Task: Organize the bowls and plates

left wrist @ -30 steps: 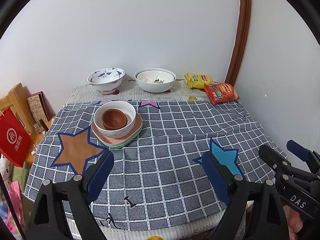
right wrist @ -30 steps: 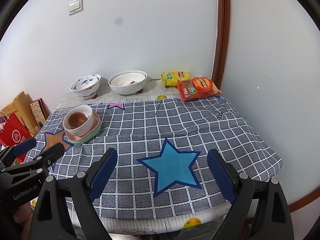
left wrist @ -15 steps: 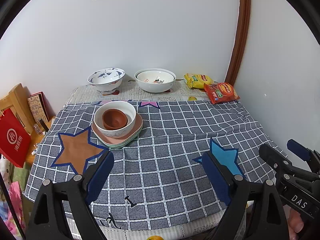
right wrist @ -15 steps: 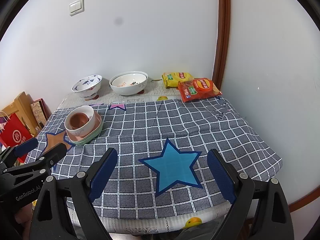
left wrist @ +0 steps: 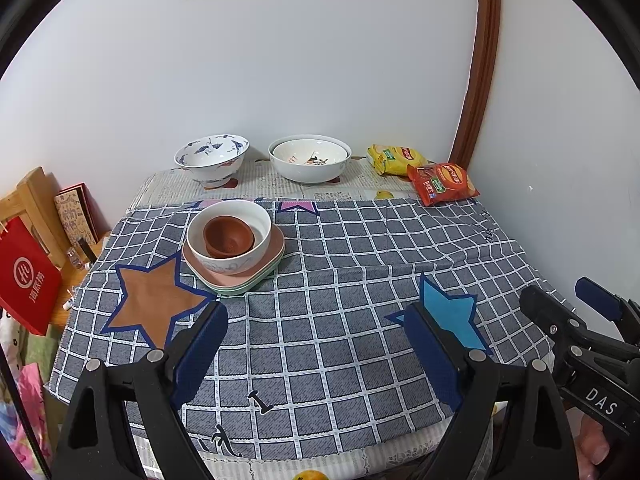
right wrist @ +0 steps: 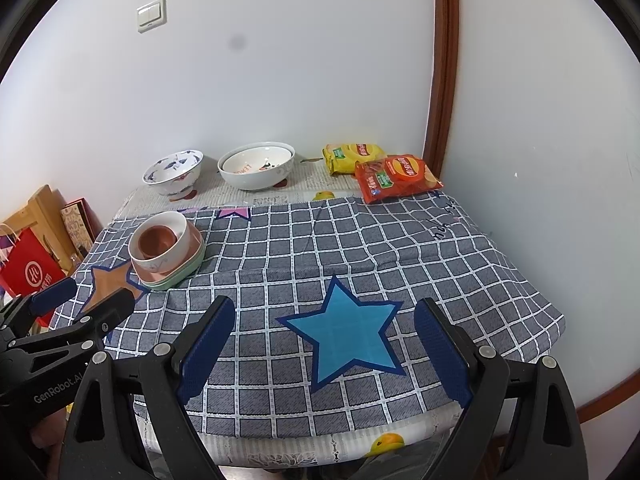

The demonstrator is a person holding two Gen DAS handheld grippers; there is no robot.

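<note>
A small brown bowl sits inside a white bowl, which rests on stacked pink and green square plates at the cloth's left. The same stack shows in the right wrist view. At the back stand a blue-patterned bowl and a wide white bowl. My left gripper hangs open over the table's front, empty, well short of the stack. My right gripper is open too, above the blue star, holding nothing.
A grey checked cloth covers the table, with an orange star at the left. Yellow and red snack bags lie at the back right by the wall. A red bag and wooden frame stand left of the table.
</note>
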